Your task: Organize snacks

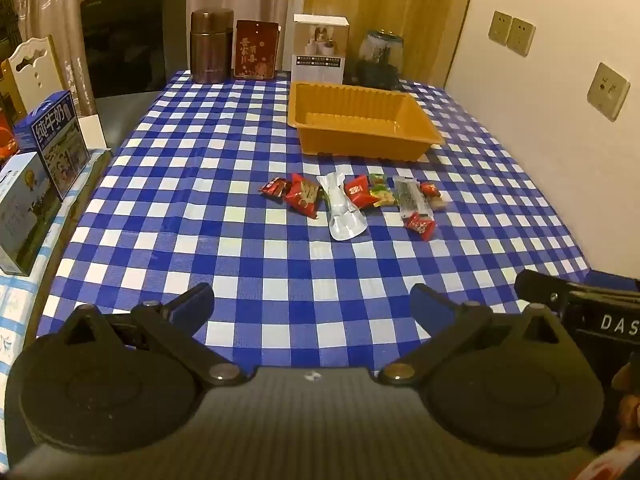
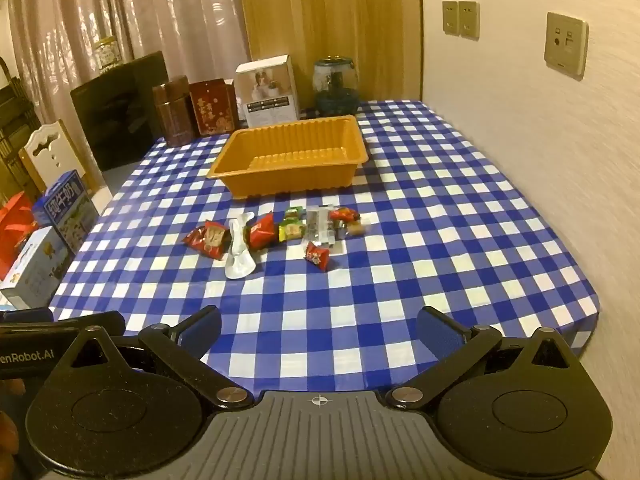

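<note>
Several wrapped snacks lie in a loose row on the blue checked tablecloth: red packets (image 1: 304,198) (image 2: 208,239), a silver-white pouch (image 1: 344,212) (image 2: 239,252), green candies (image 1: 380,192) (image 2: 291,227), a clear dark-striped packet (image 1: 414,198) (image 2: 320,226) and a small red candy (image 1: 420,224) (image 2: 317,256). An empty orange plastic tray (image 1: 362,134) (image 2: 292,178) stands just behind them. My left gripper (image 1: 312,308) is open and empty above the table's near edge. My right gripper (image 2: 318,332) is open and empty, also near the front edge.
At the table's back stand a brown flask (image 1: 211,46), a red tin (image 1: 256,50), a white box (image 1: 320,48) and a glass jar (image 1: 380,56). Milk cartons (image 1: 56,144) sit at the left. A wall (image 1: 560,100) with sockets runs along the right.
</note>
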